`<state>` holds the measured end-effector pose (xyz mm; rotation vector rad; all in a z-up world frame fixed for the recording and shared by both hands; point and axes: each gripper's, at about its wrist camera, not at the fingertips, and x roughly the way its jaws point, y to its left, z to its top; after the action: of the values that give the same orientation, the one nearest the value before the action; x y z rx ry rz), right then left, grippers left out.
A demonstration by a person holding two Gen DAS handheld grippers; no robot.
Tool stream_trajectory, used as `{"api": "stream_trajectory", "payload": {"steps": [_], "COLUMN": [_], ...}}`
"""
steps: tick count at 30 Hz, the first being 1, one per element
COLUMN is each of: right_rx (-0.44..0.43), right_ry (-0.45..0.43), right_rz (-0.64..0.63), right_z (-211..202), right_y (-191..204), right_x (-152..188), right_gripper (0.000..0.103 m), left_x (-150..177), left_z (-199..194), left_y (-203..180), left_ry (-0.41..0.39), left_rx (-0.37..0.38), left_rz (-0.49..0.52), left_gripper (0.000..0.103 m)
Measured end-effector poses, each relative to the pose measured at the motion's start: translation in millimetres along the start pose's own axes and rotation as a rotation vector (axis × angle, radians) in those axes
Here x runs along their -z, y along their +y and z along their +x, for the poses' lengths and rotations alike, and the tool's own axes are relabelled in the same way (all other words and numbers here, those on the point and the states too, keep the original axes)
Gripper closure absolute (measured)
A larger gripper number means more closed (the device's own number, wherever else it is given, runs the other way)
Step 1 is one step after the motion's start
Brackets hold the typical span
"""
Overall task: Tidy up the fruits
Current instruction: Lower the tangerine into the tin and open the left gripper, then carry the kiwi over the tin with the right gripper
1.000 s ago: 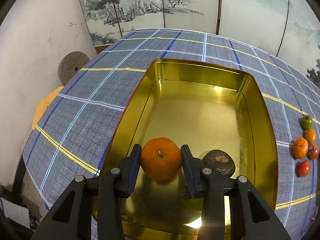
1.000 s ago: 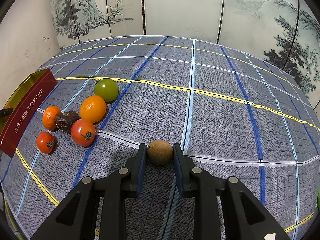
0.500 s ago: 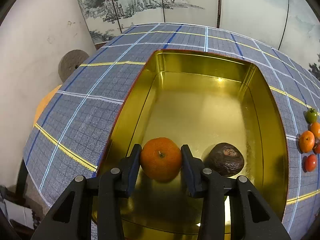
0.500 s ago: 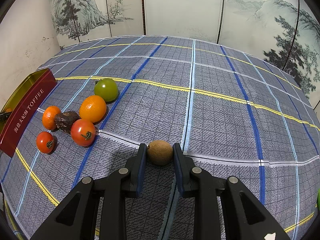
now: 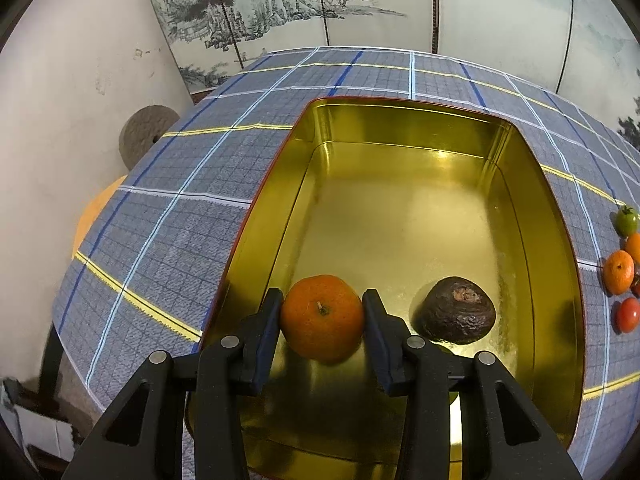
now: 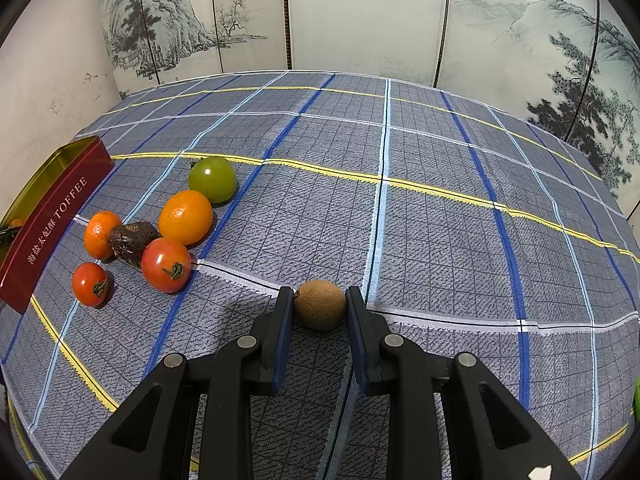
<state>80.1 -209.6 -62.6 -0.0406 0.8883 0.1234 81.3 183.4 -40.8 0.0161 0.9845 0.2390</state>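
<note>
My left gripper is shut on an orange mandarin and holds it low inside the gold toffee tin, near its front left. A dark wrinkled fruit lies on the tin floor to its right. My right gripper is shut on a brown kiwi resting on the checked tablecloth. Left of it lies a cluster: green tomato, orange, small mandarin, dark fruit, and two red tomatoes.
The tin's red wall marked TOFFEE shows at the left of the right wrist view. The checked tablecloth covers the table, with painted screens behind. A round stone and an orange object lie beyond the table's left edge.
My left gripper has moved further into the tin with the mandarin, so the dark fruit now sits beside it. The right gripper has not moved.
</note>
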Motion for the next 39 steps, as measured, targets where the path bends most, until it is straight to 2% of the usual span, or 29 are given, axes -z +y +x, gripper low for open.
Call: {"api": "stream_trajectory", "payload": {"steps": [9, 27, 39], "right_rx": [0.001, 0.005, 0.007], "right_ry": [0.000, 0.000, 0.000], "right_rz": [-0.001, -0.004, -0.006], "right_z": [0.4, 0.9, 0.5], "right_y": [0.4, 1.3, 1.9], "right_x": [0.0, 0.5, 0.4], "right_gripper": [0.079, 0.079, 0.079], "left_x": [0.2, 15.7, 24.6], "left_z": [-22.1, -89.4, -102.1], "left_y": [-7.2, -2.4, -0.6], "left_ry": [-0.073, -0.201, -0.226], "left_rx": [-0.039, -0.023, -0.029], "left_rz": [0.045, -0.007, -0.016], "left_gripper": [0.051, 0.046, 0.038]}}
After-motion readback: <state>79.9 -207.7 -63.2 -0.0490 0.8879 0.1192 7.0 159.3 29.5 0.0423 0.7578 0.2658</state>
